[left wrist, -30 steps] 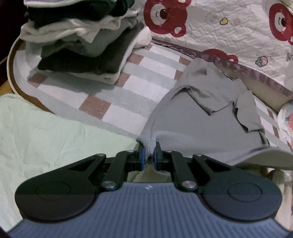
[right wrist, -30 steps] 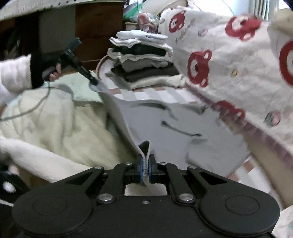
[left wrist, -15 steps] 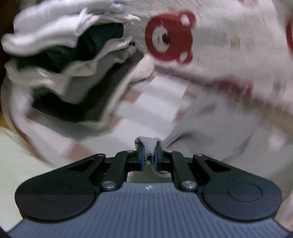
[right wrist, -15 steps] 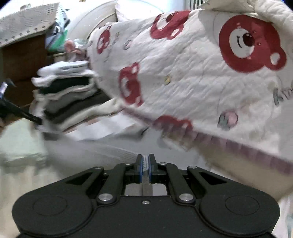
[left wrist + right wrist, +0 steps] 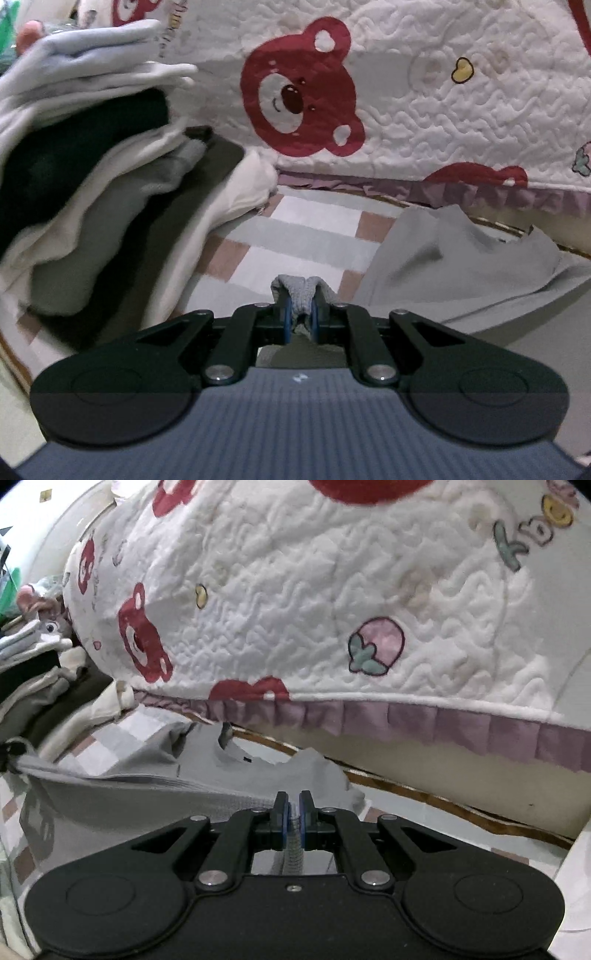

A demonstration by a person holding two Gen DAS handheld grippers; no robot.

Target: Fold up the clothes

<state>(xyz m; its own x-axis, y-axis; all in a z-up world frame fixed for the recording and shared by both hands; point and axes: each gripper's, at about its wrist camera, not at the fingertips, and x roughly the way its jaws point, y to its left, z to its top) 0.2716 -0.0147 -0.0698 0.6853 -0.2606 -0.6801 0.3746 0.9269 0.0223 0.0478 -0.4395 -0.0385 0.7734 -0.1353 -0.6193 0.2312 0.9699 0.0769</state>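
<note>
A grey knit garment lies on the checked sheet, its ribbed hem lifted. My left gripper is shut on one bunched corner of that hem, right beside a stack of folded clothes. In the right wrist view the grey garment stretches leftwards from my right gripper, which is shut on the other end of the hem. The hem runs taut between the two grips, above the garment's collar end, which rests near the quilt's edge.
A white quilt with red bears and a purple frill hangs over the far side, close ahead of both grippers. The stack of folded clothes stands at the left. A wooden rim shows beneath the quilt.
Both grippers have carried the hem forward over the garment toward the quilt. The stack and the quilt now loom much closer, and the right gripper has rolled; the person's hand has left its view.
</note>
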